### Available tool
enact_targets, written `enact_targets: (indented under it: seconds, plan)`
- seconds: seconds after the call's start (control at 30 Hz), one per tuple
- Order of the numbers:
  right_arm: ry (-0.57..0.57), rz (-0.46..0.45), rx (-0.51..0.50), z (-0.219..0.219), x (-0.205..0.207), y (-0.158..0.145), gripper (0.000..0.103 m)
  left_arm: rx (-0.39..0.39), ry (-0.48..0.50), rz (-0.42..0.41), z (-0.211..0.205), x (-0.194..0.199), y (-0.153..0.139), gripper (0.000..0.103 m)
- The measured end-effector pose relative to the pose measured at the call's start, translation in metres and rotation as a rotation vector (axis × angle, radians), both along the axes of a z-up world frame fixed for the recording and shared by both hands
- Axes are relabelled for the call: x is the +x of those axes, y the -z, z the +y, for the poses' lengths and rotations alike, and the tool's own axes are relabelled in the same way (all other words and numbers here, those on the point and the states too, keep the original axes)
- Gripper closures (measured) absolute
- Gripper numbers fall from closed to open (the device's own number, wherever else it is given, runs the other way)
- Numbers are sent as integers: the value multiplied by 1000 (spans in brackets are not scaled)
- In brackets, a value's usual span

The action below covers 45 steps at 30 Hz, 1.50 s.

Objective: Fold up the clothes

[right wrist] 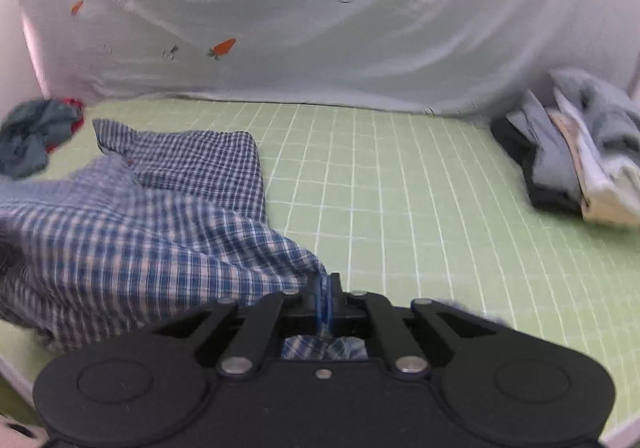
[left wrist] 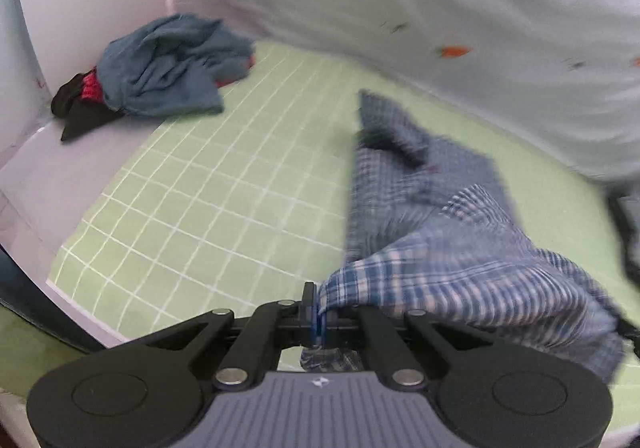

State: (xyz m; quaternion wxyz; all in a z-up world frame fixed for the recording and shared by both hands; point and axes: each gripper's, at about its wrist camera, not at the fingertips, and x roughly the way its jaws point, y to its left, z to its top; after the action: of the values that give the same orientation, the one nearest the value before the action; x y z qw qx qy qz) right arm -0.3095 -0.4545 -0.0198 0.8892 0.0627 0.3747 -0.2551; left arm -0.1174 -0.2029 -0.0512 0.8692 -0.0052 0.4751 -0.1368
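A green mat (right wrist: 400,176) ruled with a white grid covers the work surface, and behind it hangs a pale sheet (right wrist: 320,28) printed with small orange carrots and dark marks.

On the mat lies a blue-and-white checked garment (right wrist: 160,200), partly lifted and bunched. In the right wrist view it fills the left half of the mat, running from the jaws up and away to the left, with its far end lying flat toward the sheet; a corner of it points to the back left. In the left wrist view the same garment (left wrist: 460,240) lies to the right, its long axis running from the jaws away toward the sheet, narrowing to a point at the far end. Motion blur softens its folds.

The left gripper (left wrist: 319,318) has its jaws pressed together on an edge of the checked cloth, with a tuft of fabric showing behind the fingers. The right gripper (right wrist: 326,302) likewise pinches the cloth between closed jaws, a bit of fabric bunched behind them.

Farther out, at the back left corner, a crumpled blue-grey cloth (left wrist: 172,64) sits heaped on a black and red item (left wrist: 80,104), well apart from the checked garment. At the right edge of the mat, in the right wrist view, rests a stack of pale grey, white and dark clothes (right wrist: 576,152).
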Motion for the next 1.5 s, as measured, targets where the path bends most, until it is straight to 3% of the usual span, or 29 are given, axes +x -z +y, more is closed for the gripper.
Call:
enact_targets:
  seconds: [0.07,0.2,0.3,0.47,0.57,0.6,0.67,0.7,0.77,0.87,0.97,1.13,1.2,1.23,1.3,1.33,1.37,1.5]
  plan:
    - [-18,8,-72,3,15,-2,100,-30,2,-18,-7,18,-10,102]
    - [-13,-45,-150,-13,46,-22,100,-36,81,-165,-23,61,-53,102]
    - [-9,-90,-169,-37,79,-37,100,-27,101,-235,-53,121,-63,101]
    - [-32,-150,-225,-89,175,-55,100,-12,134,-352,-101,220,-80,101]
    - [-8,-175,-218,-119,242,-54,97,-55,72,-347,-120,274,-67,85]
    - [12,-181,-201,-130,264,-51,94,-52,73,-318,-122,268,-58,80]
    - [52,-166,-167,-137,284,-42,61,-44,77,-259,-125,256,-40,69]
    - [74,-160,-158,-139,292,-38,57,-41,78,-230,-127,250,-31,56]
    - [76,-178,-124,-132,284,-29,44,-34,82,-171,-130,238,-13,42]
    - [115,-170,7,-118,250,-11,35,-23,86,-84,-135,220,15,41]
    - [141,-152,155,-101,206,13,34,9,106,-18,-141,193,41,36]
    - [82,-79,268,-76,179,50,31,26,142,45,-148,160,77,36]
    - [44,-55,287,-69,182,60,30,61,135,46,-153,160,86,44]
    - [36,-46,304,-69,185,65,31,68,127,51,-154,163,88,52]
    - [20,-30,337,-67,191,74,52,81,111,60,-155,167,92,91]
    - [12,-22,354,-67,193,78,81,79,101,60,-153,168,91,92]
    - [3,-31,349,-65,191,78,96,64,88,52,-148,167,84,96]
    - [38,-138,295,-69,169,57,100,2,36,20,-128,161,59,98]
